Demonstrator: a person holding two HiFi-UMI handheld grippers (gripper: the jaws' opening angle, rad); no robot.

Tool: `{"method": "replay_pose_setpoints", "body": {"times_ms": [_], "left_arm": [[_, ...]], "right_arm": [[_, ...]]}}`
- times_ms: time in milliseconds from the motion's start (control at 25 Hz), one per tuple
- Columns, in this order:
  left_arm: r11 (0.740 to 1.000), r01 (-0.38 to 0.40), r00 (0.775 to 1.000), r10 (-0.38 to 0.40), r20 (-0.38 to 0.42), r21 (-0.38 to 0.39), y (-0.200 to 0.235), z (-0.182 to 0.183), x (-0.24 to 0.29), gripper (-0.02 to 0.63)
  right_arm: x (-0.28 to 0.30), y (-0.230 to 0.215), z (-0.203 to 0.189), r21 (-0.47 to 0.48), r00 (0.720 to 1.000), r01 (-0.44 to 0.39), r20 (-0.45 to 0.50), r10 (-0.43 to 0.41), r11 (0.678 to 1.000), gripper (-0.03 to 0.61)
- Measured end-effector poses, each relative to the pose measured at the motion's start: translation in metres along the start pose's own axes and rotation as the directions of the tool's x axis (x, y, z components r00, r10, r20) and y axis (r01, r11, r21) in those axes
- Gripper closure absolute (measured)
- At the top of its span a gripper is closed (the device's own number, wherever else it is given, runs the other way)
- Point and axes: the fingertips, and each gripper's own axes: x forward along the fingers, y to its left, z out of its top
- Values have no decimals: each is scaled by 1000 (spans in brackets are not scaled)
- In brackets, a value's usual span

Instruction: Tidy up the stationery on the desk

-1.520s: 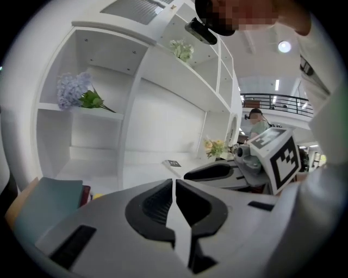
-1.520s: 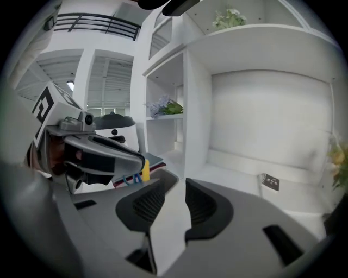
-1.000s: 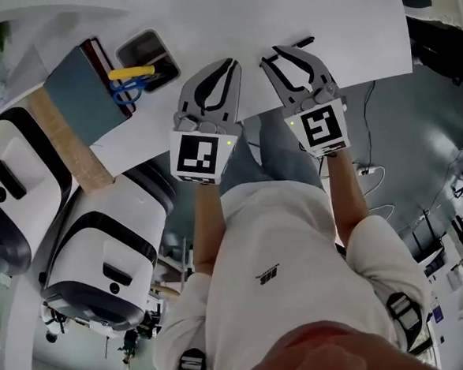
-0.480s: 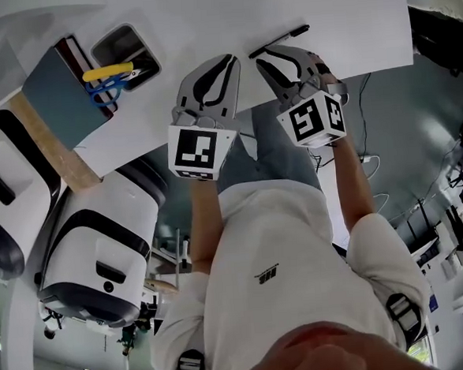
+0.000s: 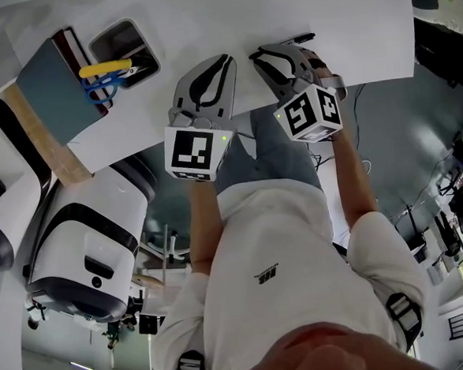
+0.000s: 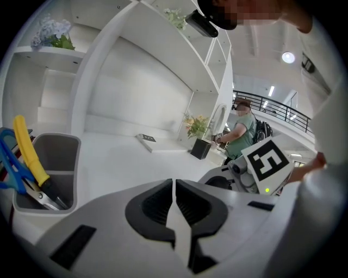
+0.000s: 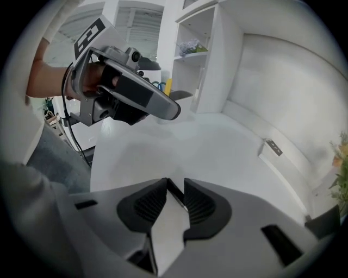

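Observation:
A black pen [image 5: 299, 38] lies on the white desk [image 5: 204, 16] near its front edge. My right gripper [image 5: 256, 56] is over the pen's near end. In the right gripper view the pen [image 7: 176, 194] runs slantwise between the pads, and my right gripper [image 7: 175, 180] is open with a gap around it. My left gripper [image 5: 226, 60] hovers just left of it, shut and holding nothing; its pads [image 6: 187, 203] meet in the left gripper view. A grey pen holder [image 5: 144, 38] at the left holds a yellow knife [image 5: 105, 69] and blue scissors [image 5: 102, 86].
A blue-grey notebook [image 5: 55, 94] lies beside the holder, which also shows in the left gripper view [image 6: 60, 144]. A small card [image 6: 145, 139] and a potted plant [image 6: 200, 145] sit at the desk's far side. White machines [image 5: 85, 246] stand left of the desk. A person [image 6: 244, 133] stands in the background.
Both grippers have sunk toward the desk. The right gripper has rolled and come down over the near end of the pen. The pen has not moved.

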Motion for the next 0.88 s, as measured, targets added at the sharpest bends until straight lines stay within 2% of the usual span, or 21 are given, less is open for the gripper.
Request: {"method": "replay_pose_setpoints", "body": {"times_ms": [200, 280, 440, 680, 880], "left_arm": [[1000, -22, 1000, 22, 4, -12, 7, 3, 0, 614], [999, -28, 1000, 29, 4, -15, 9, 4, 0, 614], [999, -39, 999, 39, 5, -13, 13, 6, -1, 614], [999, -47, 999, 47, 20, -9, 16, 16, -7, 614], [998, -66, 997, 66, 50, -3, 22, 30, -21, 614]], "right_arm": [[9, -8, -2, -17, 1000, -15, -22, 15, 1000, 519], [12, -9, -2, -17, 999, -39, -29, 38, 999, 541], [12, -11, 1, -4, 997, -72, -27, 72, 997, 545], [-8, -22, 36, 35, 997, -37, 76, 34, 999, 546], [-29, -32, 83, 55, 977, 1, 211, -12, 999, 545]]}}
